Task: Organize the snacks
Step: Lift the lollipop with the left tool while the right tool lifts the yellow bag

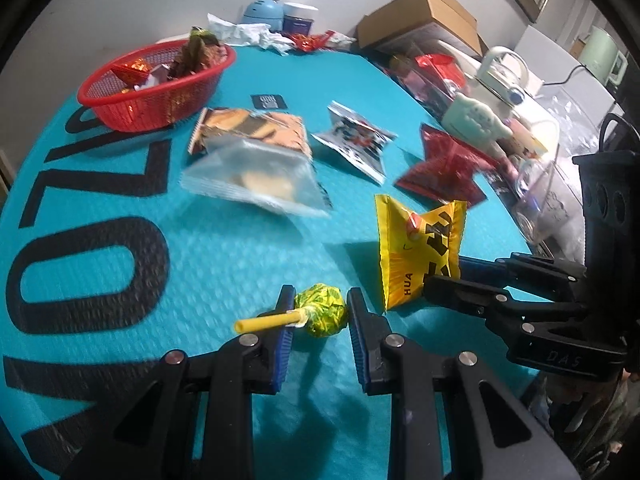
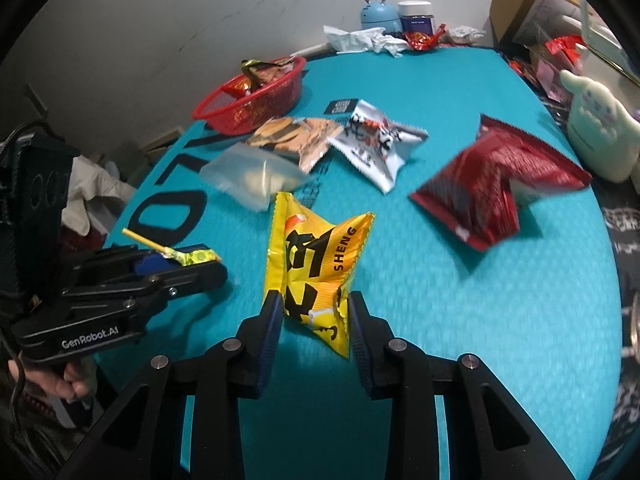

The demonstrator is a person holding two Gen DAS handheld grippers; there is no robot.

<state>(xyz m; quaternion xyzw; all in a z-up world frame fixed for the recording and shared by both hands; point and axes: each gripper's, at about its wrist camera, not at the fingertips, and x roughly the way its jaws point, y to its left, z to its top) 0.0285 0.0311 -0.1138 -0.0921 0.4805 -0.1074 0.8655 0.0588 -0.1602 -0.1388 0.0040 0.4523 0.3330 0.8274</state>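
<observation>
Teal tabletop (image 1: 248,264) lies bare near both tongs. The left tongs (image 1: 320,312) squeeze a green-wrapped lollipop (image 1: 322,310), its yellow stick pointing left. The right tongs (image 2: 314,312) pinch an upright yellow foil snack bag (image 2: 316,268); a red mesh basket (image 2: 256,100) sits far left.

My left gripper (image 1: 320,320) pinches a green lollipop (image 1: 322,309) and my right gripper (image 2: 314,320) pinches a yellow bag (image 2: 316,264), both well apart from the red basket (image 1: 160,80).
</observation>
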